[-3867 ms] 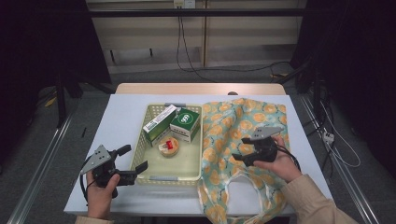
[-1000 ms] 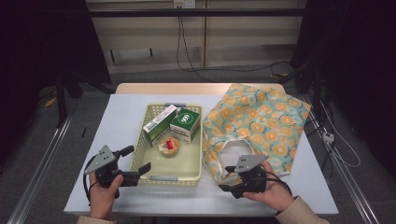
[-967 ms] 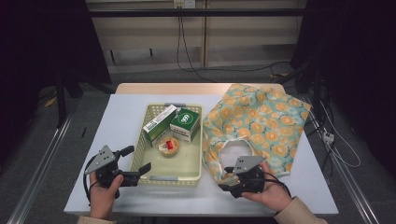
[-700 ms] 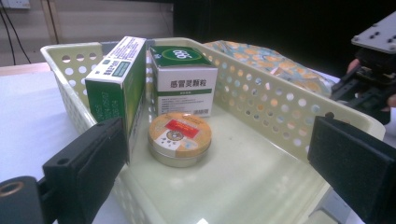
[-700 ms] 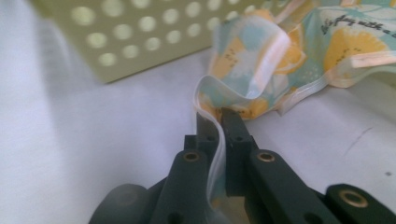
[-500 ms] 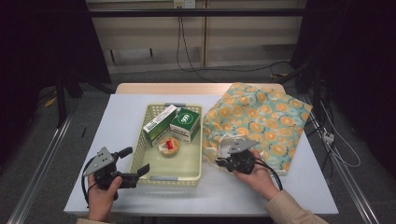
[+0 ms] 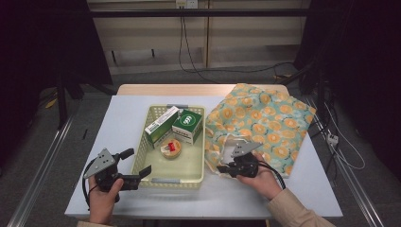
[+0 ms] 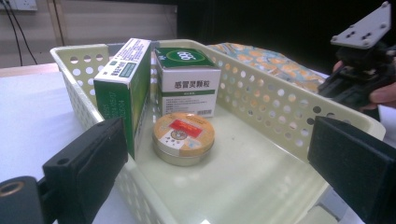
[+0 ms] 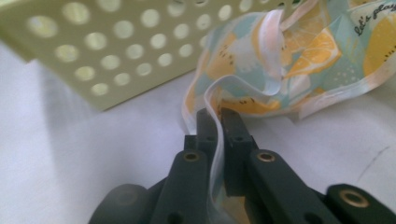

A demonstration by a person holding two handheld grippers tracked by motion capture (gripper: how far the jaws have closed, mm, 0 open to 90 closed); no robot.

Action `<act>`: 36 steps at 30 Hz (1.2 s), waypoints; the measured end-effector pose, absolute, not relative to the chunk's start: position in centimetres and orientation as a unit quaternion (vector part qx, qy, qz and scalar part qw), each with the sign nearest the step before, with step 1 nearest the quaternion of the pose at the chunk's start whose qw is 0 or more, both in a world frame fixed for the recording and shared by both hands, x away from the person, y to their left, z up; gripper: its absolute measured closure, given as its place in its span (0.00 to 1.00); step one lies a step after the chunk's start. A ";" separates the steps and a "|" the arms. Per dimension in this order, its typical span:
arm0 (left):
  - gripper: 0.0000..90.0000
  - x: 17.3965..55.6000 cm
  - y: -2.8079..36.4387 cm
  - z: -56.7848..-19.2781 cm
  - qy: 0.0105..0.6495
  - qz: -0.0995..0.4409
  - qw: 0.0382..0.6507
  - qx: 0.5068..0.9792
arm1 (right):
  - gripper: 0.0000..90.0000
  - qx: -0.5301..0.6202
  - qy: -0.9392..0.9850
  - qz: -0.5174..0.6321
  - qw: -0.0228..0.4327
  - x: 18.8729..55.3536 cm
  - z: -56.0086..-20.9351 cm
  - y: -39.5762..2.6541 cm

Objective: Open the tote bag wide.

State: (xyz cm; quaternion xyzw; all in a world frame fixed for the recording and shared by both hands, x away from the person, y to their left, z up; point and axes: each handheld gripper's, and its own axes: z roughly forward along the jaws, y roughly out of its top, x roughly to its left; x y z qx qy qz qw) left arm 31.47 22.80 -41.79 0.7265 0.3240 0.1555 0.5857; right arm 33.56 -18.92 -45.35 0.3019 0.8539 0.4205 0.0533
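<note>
An orange-patterned cloth with white trim lies on the right half of the white table. My right gripper sits at the cloth's near left corner, beside the basket, and is shut on the cloth's trimmed edge. In the right gripper view the jaws pinch that white-edged fold of cloth; they have just been closing onto it. My left gripper stands open at the front left corner of the pale yellow basket, holding nothing. In the left gripper view its jaws frame the basket's inside.
The perforated basket holds a long green box, a green and white box and a round tin. Bare table lies left of the basket and along the front edge. The basket wall is close to the right gripper.
My right hand has moved from the table's front edge up to the cloth's near left corner and its jaws have shut on the edge. The left hand has stayed put.
</note>
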 end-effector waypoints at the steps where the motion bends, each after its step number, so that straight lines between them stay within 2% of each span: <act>1: 0.05 31.5 22.9 -41.8 0.324 0.155 0.584 0.728 | 0.91 0.300 0.853 0.423 0.057 33.3 -45.2 -19.0; 3: 0.05 31.4 22.9 -41.8 0.326 0.155 0.585 0.726 | 0.70 0.302 0.851 0.427 0.052 32.7 -44.7 -19.1; 4: 0.05 31.4 22.9 -41.8 0.325 0.156 0.584 0.727 | 0.65 0.296 0.853 0.428 0.051 32.5 -44.2 -19.1; 7: 0.05 31.3 23.0 -41.7 0.325 0.157 0.584 0.727 | 0.52 0.292 0.847 0.441 0.058 32.2 -42.7 -19.3; 9: 0.05 31.1 23.1 -41.7 0.327 0.158 0.585 0.725 | 0.51 0.292 0.839 0.455 0.065 32.4 -41.5 -19.7; 11: 0.05 30.9 23.1 -41.7 0.330 0.158 0.586 0.723 | 0.46 0.299 0.834 0.454 0.096 32.7 -40.6 -20.2; 14: 0.05 30.8 23.3 -41.7 0.329 0.159 0.584 0.725 | 0.50 0.302 0.833 0.450 0.108 33.2 -40.8 -20.9; 21: 0.05 30.9 23.5 -41.7 0.332 0.159 0.586 0.722 | 0.54 0.300 0.855 0.417 0.076 33.6 -43.8 -20.6; 23: 0.05 30.9 23.5 -41.7 0.327 0.160 0.585 0.725 | 0.60 0.291 0.863 0.407 0.067 33.3 -44.4 -20.0; 28: 0.05 30.8 23.7 -41.7 0.331 0.161 0.584 0.723 | 0.89 0.283 0.873 0.394 0.045 33.2 -45.0 -19.1; 30: 0.05 30.8 23.7 -41.7 0.330 0.162 0.583 0.724 | 0.95 0.275 0.880 0.383 0.058 33.1 -45.2 -18.9; 33: 0.05 30.7 23.6 -41.6 0.328 0.163 0.582 0.726 | 1.00 0.269 0.880 0.384 0.076 33.0 -45.0 -18.9; 36: 0.05 30.7 23.6 -41.6 0.328 0.163 0.581 0.727 | 1.00 0.280 0.868 0.403 0.072 33.2 -44.4 -19.4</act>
